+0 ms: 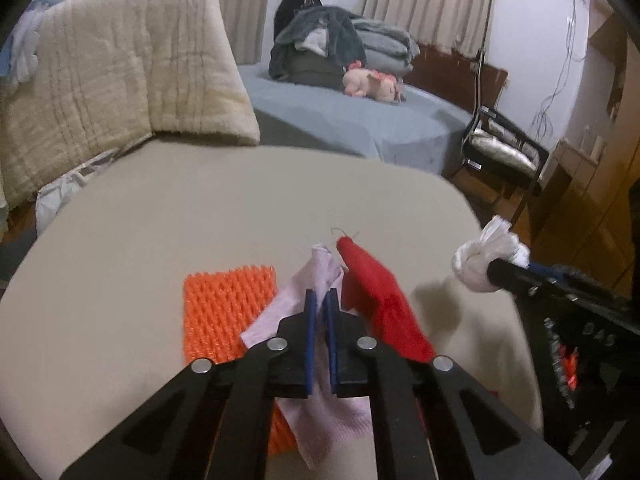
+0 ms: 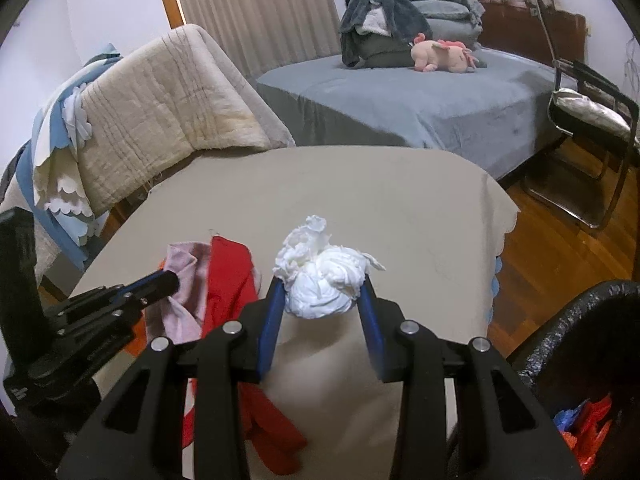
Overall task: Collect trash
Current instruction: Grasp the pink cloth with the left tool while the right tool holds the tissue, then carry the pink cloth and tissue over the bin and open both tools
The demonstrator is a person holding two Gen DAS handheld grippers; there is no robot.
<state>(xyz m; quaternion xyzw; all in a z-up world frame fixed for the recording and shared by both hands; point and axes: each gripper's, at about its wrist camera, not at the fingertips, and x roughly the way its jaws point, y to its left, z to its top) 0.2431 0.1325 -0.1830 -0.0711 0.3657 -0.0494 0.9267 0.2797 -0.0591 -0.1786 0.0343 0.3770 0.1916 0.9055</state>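
Note:
On the beige table [image 1: 160, 216] lie an orange foam net [image 1: 224, 312], a pale pink cloth [image 1: 296, 300] and a red cloth [image 1: 376, 304], overlapping one another. My left gripper [image 1: 320, 296] is shut on the pink cloth, its blue pads pinching a fold of it. In the right wrist view the same gripper [image 2: 172, 280] reaches in from the left onto the pink cloth [image 2: 184, 264], beside the red cloth [image 2: 228, 280]. My right gripper [image 2: 321, 280] is shut on a crumpled white tissue wad [image 2: 328, 264], held above the table.
A black bin [image 2: 580, 336] with red and blue trash inside stands off the table's right edge. A chair draped in a cream quilt [image 1: 120, 68] sits behind the table. A bed [image 2: 420, 96] with a pink plush toy and a metal chair [image 2: 588, 108] lie beyond.

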